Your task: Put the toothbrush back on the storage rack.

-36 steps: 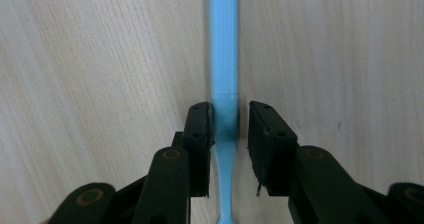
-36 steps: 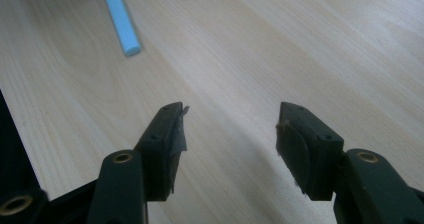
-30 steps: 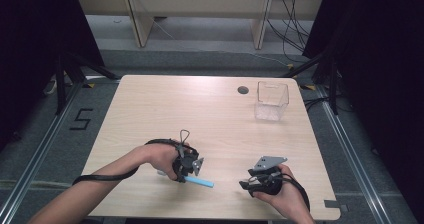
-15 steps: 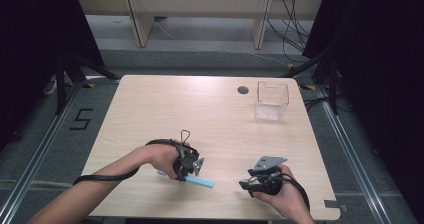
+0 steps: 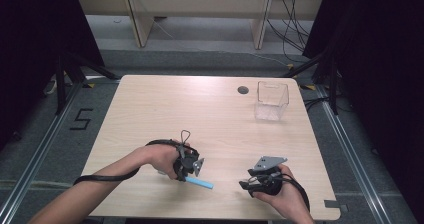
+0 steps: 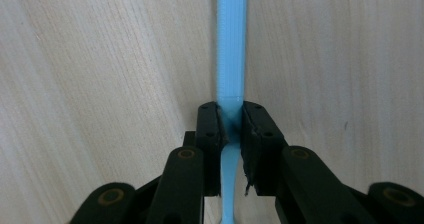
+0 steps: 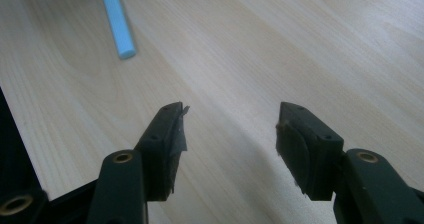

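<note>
A light blue plastic stick [image 5: 200, 183] lies low over the wooden table [image 5: 210, 114] near its front edge. My left gripper [image 5: 187, 176] is shut on one end of it. In the left gripper view the two black jaws pinch the blue stick [image 6: 231, 59], which runs straight away over the wood. My right gripper [image 5: 245, 185] rests to the right of the stick, apart from it, and is open. In the right gripper view its fingers [image 7: 167, 134] stand wide apart over bare wood, with the blue stick's free end [image 7: 118, 24] at the upper left.
A clear plastic box [image 5: 271, 101] stands at the table's back right. A small dark round grommet [image 5: 243, 90] sits just left of it. The table's front edge is close below both hands. Black curtains flank the table.
</note>
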